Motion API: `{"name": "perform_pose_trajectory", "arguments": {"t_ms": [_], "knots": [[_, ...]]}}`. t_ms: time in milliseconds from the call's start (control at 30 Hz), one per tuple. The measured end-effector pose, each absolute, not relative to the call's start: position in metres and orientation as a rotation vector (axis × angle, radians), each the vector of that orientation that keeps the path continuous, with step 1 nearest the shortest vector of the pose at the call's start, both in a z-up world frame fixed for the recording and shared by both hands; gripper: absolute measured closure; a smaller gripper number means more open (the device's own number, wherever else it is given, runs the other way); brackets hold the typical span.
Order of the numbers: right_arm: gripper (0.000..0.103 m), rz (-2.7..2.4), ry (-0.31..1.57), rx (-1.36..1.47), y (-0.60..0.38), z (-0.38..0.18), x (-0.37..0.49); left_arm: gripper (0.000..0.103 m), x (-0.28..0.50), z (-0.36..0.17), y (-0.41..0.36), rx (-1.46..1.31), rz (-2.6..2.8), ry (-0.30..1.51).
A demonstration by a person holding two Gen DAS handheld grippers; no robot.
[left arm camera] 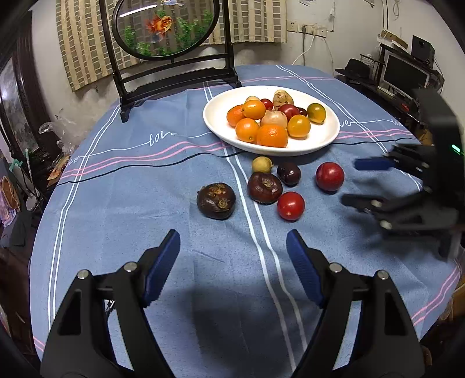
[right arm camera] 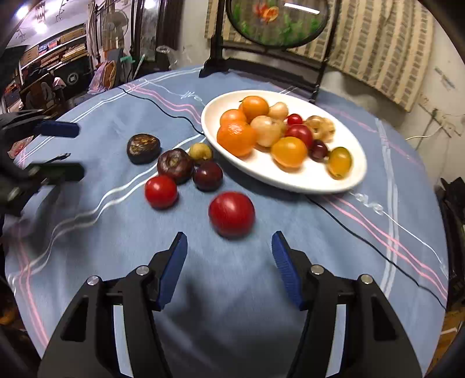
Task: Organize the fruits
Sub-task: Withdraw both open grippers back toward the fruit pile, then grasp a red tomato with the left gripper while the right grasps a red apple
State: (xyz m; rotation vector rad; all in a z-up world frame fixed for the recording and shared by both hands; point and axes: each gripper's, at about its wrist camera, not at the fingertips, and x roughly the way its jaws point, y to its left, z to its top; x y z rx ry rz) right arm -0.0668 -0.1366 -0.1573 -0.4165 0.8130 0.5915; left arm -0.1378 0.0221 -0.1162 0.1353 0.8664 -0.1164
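A white oval plate (left arm camera: 325, 136) (right arm camera: 290, 180) holds several oranges, red, yellow and pale fruits. Loose on the blue cloth in front of it lie two dark brown fruits (left arm camera: 216, 200) (left arm camera: 264, 187), a small yellow-green fruit (left arm camera: 261, 164), a dark plum (left arm camera: 288, 174), a red tomato (left arm camera: 290, 206) and a larger red fruit (left arm camera: 330, 176) (right arm camera: 231, 214). My left gripper (left arm camera: 232, 247) is open and empty, short of the loose fruits. My right gripper (right arm camera: 229, 250) is open and empty, just short of the larger red fruit; it also shows in the left wrist view (left arm camera: 351, 181).
A dark wooden stand with a round goldfish panel (left arm camera: 165, 26) stands at the back of the round table (left arm camera: 116, 203). A thin black cable (right arm camera: 363, 235) runs across the cloth under the plate. Shelves and clutter surround the table.
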Motion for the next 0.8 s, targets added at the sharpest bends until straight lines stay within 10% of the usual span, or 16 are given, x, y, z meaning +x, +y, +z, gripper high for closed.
{"name": "perform_pose_trajectory", "arguments": {"t_ms": [133,233,667,733,800], "knots": [[0.041,0.591,0.841,-0.443,-0.12,-0.17,-0.048,0.026,-0.131,-0.121,0.013,0.142,-0.144,0.883],[0.063,0.583,0.819,-0.499,-0.118,-0.173,-0.053,0.026,-0.127,-0.127,0.0,0.154,-0.168,0.898],[0.063,0.607,0.771,-0.462,-0.172,-0.153,-0.086,0.028,-0.086,-0.154,-0.046,0.107,-0.132,0.959],[0.063,0.611,0.775,-0.456,-0.174,-0.153,-0.085,0.035,-0.079,-0.16,-0.046,0.094,-0.118,0.978],[0.063,0.61,0.778,-0.443,-0.176,-0.154,-0.085,0.07,-0.074,-0.166,-0.045,0.076,-0.109,1.004]]}}
